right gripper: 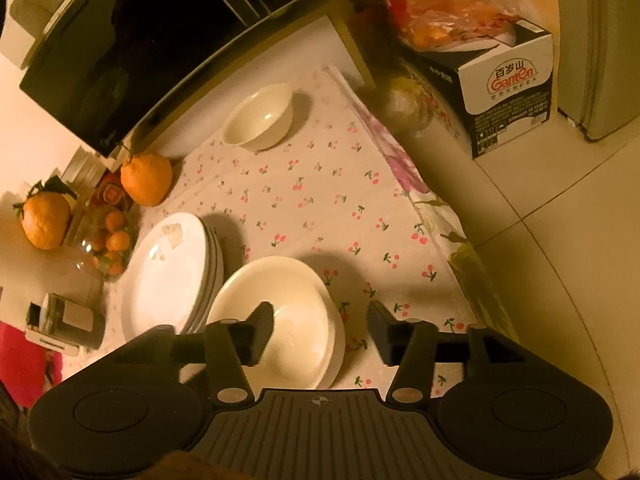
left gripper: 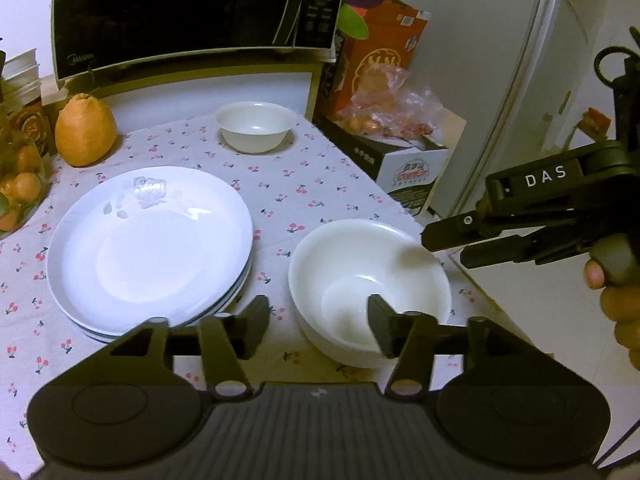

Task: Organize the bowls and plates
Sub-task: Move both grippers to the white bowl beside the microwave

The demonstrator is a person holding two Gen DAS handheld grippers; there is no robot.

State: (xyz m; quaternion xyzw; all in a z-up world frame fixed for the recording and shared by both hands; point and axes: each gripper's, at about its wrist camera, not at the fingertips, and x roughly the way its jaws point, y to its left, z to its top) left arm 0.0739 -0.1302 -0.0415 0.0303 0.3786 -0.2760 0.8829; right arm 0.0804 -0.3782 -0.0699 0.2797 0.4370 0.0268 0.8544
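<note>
A large white bowl (left gripper: 370, 280), which looks nested in a second one, stands near the front right of the cherry-print tablecloth (left gripper: 304, 188). My left gripper (left gripper: 320, 324) is open across its near left rim, one finger inside the bowl and one outside. My right gripper (right gripper: 322, 320) is open across the bowl's (right gripper: 288, 312) right rim in the same way; the left wrist view shows this gripper (left gripper: 443, 249) at the bowl's far right edge. To the left is a stack of white plates (left gripper: 150, 236) (right gripper: 172, 276). A smaller white bowl (left gripper: 256, 126) (right gripper: 260, 116) sits at the back.
A black microwave (left gripper: 180, 12) stands behind the table. A large orange fruit (left gripper: 85, 132) and a jar of small oranges (left gripper: 20, 184) are at the left. Off the table's right edge are a carton (right gripper: 508, 92), bagged fruit (left gripper: 384, 108) and a fridge (left gripper: 520, 60).
</note>
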